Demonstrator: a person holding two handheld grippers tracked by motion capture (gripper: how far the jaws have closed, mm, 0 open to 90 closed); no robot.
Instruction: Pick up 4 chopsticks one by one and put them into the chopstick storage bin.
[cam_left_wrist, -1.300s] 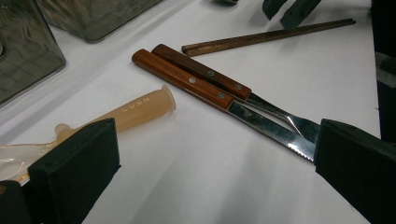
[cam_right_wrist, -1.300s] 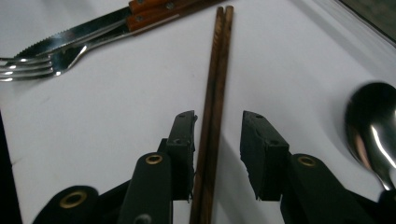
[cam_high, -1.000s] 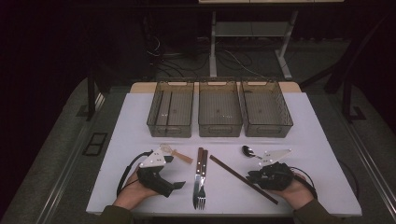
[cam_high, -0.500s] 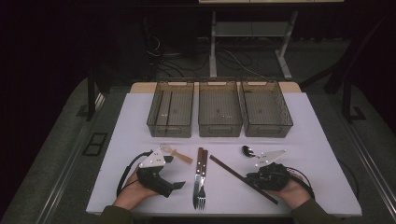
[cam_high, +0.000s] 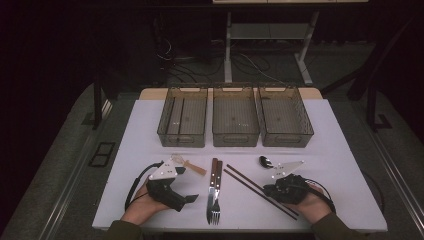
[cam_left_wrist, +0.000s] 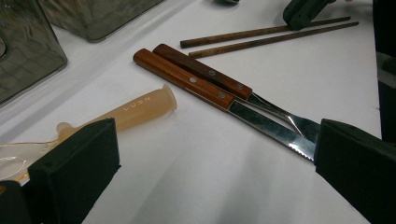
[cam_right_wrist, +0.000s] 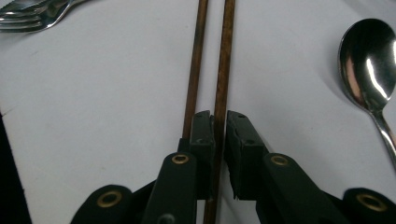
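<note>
Chopsticks, two thin dark-brown wooden sticks (cam_right_wrist: 219, 70), lie side by side on the white worktop (cam_high: 340, 150), diagonal between the wood-handled knife and fork (cam_high: 214, 192) and the right gripper (cam_right_wrist: 219, 140). Risk: the jaws look to have caught only one stick, the right one of the pair in the right gripper view; the other runs just outside the left jaw, so a lift would likely leave it behind or drag it askew. Thin round stick could also roll or pivot out of the pads if gripped off-centre. Shiny metal spoon (cam_right_wrist: 369, 65) lies near, could get nudged. Right jaws have just been closing and now stand nearly shut, pinching that one stick. Left gripper (cam_high: 172, 192) rests on the worktop, jaws wide open, holding nothing; translucent amber plastic spoon (cam_left_wrist: 126, 109) lies by its left jaw, knife blade by the other. Three clear plastic bins (cam_high: 235, 122) sit at the far side, well apart.
</note>
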